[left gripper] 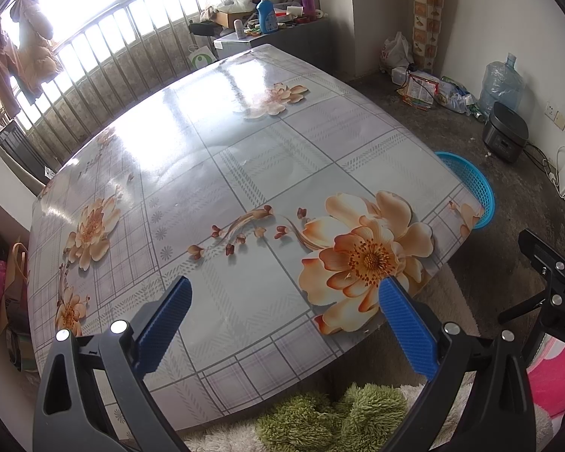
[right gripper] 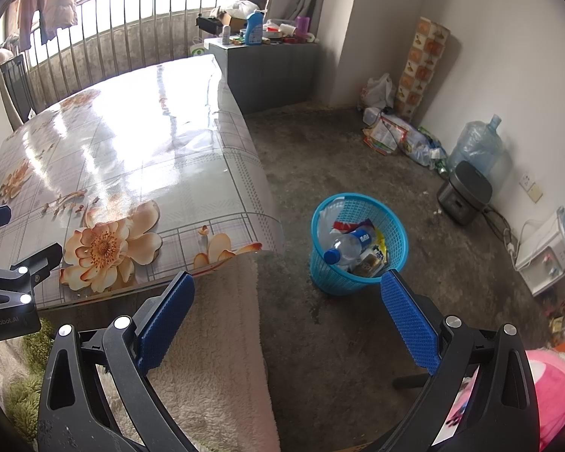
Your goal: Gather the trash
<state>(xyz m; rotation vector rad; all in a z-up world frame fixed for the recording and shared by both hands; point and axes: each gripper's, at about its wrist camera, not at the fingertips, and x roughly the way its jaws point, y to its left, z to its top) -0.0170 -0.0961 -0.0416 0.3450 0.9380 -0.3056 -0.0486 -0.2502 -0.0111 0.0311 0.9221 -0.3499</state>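
Note:
A blue mesh basket [right gripper: 358, 248] stands on the floor right of the table. It holds a clear plastic bottle [right gripper: 342, 250] with a blue cap and several wrappers. Its rim also shows past the table's right edge in the left wrist view [left gripper: 471, 184]. My left gripper [left gripper: 286, 288] is open and empty above the near part of the floral table [left gripper: 214, 158]. My right gripper [right gripper: 286, 282] is open and empty over the floor, just short of the basket. The left gripper's body shows at the left edge of the right wrist view [right gripper: 11, 293].
A cream fleece cloth [right gripper: 207, 339] hangs below the table's near corner. A grey cabinet [right gripper: 271, 71] with bottles stands behind the table. A rice cooker [right gripper: 463, 192], a water jug [right gripper: 478, 143] and bags lie along the right wall. A railing [left gripper: 105, 49] runs behind.

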